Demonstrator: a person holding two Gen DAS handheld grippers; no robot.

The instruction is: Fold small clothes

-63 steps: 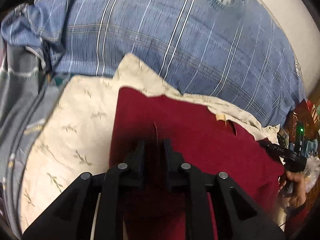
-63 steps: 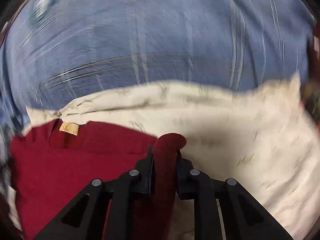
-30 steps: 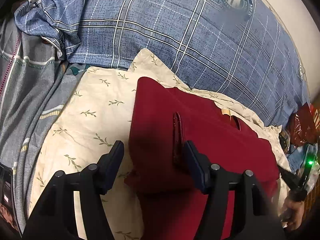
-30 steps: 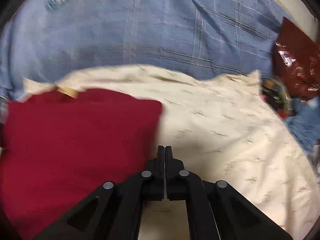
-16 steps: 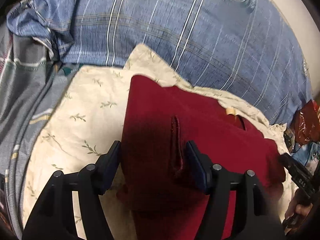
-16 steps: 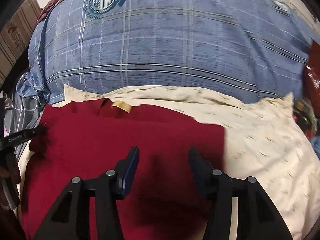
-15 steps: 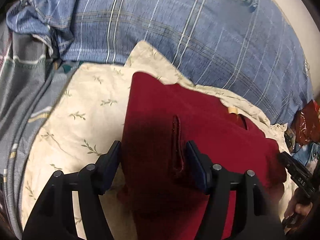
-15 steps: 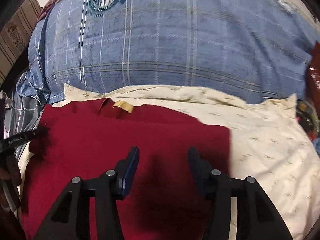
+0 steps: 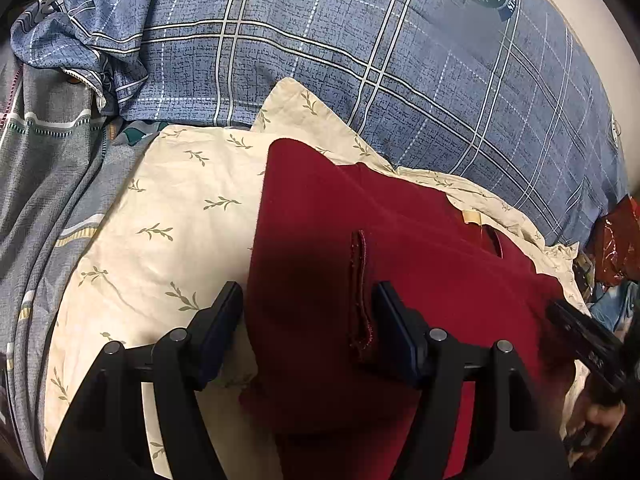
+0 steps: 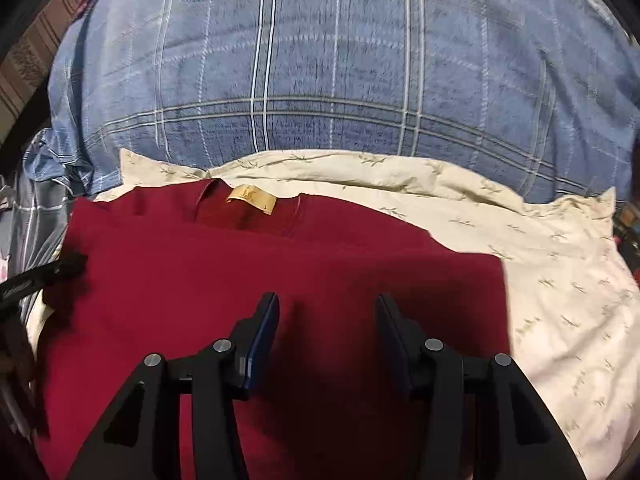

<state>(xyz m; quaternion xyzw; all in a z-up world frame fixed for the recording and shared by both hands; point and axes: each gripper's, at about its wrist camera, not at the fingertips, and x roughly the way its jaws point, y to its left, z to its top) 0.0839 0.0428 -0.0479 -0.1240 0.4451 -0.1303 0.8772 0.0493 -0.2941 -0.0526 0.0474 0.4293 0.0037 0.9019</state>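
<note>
Hovering over the red shirt (image 10: 280,280), both grippers' fingers (image 9: 224,316) (image 10: 264,324) spread wide, holding nothing.

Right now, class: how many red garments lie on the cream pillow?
1: the red garment lies folded on the cream pillow, under both open grippers; others may be hidden.

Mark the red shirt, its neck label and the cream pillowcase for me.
red shirt (image 10: 280,280): right wrist view, on the flat folded front.
neck label (image 10: 252,199): right wrist view, on the middle of the tan tag at the collar.
cream pillowcase (image 9: 180,220): left wrist view, on bare leaf-print cloth left of the shirt.
</note>
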